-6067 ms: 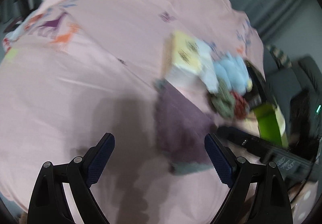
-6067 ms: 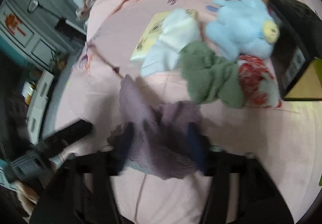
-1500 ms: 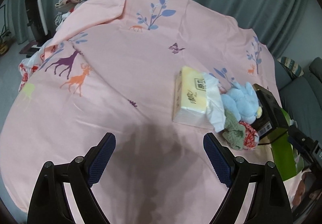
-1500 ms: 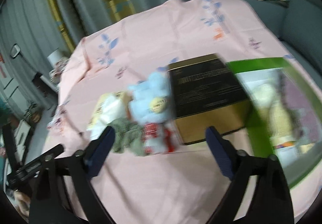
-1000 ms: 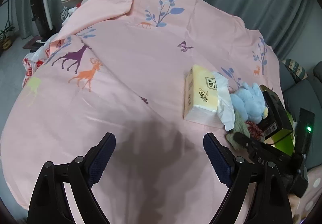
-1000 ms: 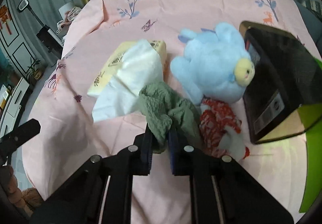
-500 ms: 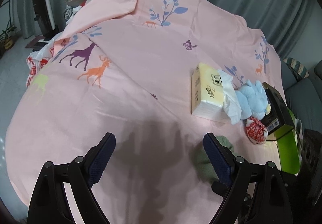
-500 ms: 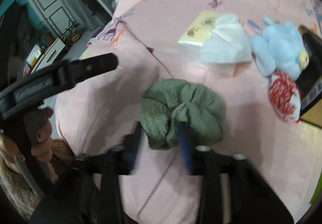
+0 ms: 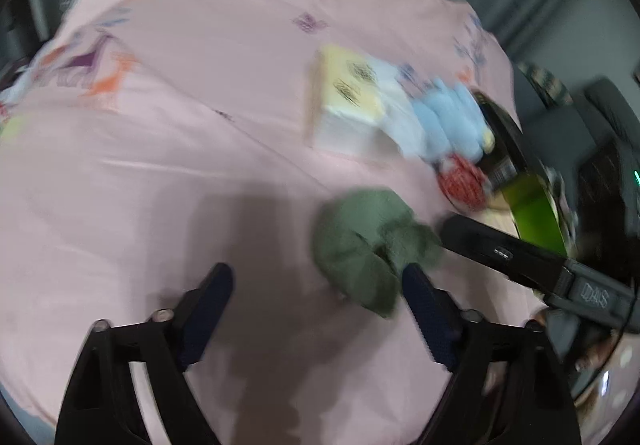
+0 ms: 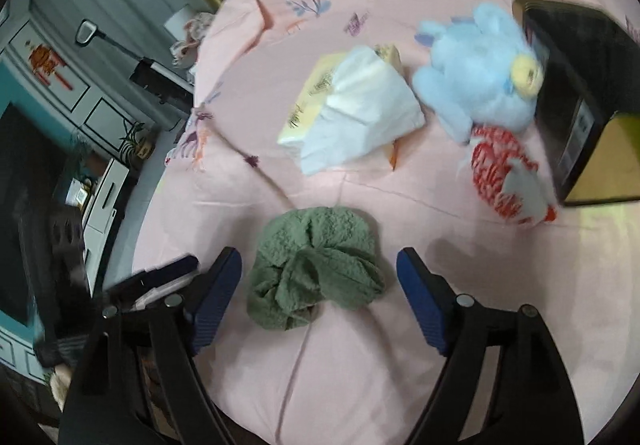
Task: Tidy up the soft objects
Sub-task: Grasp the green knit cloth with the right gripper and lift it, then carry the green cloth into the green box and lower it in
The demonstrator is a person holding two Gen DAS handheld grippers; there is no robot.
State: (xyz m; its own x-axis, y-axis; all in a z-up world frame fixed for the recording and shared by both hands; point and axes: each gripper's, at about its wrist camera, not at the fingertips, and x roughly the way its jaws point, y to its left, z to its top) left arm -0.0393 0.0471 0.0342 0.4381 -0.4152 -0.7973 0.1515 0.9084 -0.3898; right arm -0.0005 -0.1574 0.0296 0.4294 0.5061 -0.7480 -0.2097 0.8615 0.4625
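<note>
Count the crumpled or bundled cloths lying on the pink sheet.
2. A green cloth lies between the right gripper's opening jaws, untouched; a red-and-white cloth lies below the blue plush toy. More may be hidden.

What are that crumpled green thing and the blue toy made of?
Green cloth: apparently a soft knit or terry fabric, matte, with a pebbly nubby surface and loose folds.
Blue toy: looks like plush, fuzzy pile with soft blurred edges; its filling can't be seen.
</note>
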